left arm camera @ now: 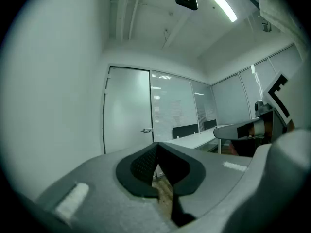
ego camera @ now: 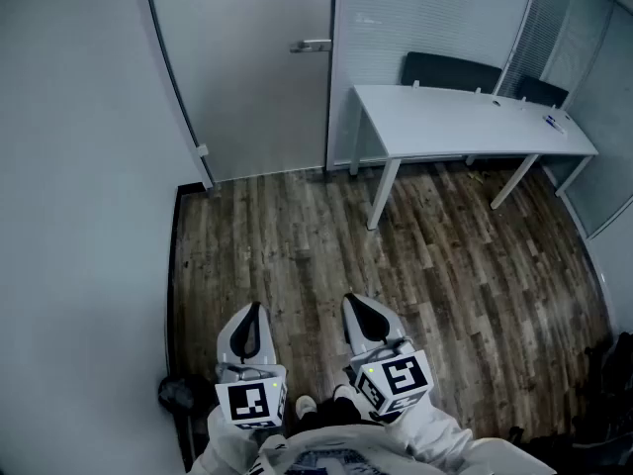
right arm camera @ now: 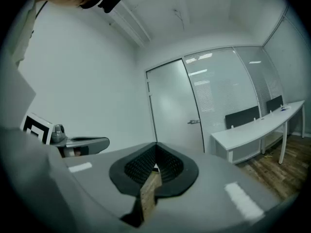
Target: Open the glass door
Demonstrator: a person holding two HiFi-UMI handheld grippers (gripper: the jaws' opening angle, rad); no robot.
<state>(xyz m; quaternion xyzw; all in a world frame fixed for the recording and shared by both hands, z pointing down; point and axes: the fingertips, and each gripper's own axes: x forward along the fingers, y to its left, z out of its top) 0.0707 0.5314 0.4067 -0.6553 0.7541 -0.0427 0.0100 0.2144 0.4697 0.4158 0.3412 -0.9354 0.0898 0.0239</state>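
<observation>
The frosted glass door (ego camera: 247,67) stands closed at the far side of the room, with a metal lever handle (ego camera: 312,46) near its right edge. Both grippers are held low and close to the person, well short of the door. My left gripper (ego camera: 254,310) is shut with nothing between its jaws. My right gripper (ego camera: 354,303) beside it is shut as well and holds nothing. In the left gripper view the door (left arm camera: 127,110) and its handle (left arm camera: 146,130) lie straight ahead beyond the closed jaw tips (left arm camera: 156,145). The right gripper view shows the door (right arm camera: 175,106) and handle (right arm camera: 194,122) ahead.
A white desk (ego camera: 465,122) with black chairs (ego camera: 450,70) behind it stands right of the door, against a glass partition. A plain white wall (ego camera: 79,166) runs along the left. Wooden floor (ego camera: 297,236) stretches to the door. A dark object (ego camera: 178,394) lies by the left wall.
</observation>
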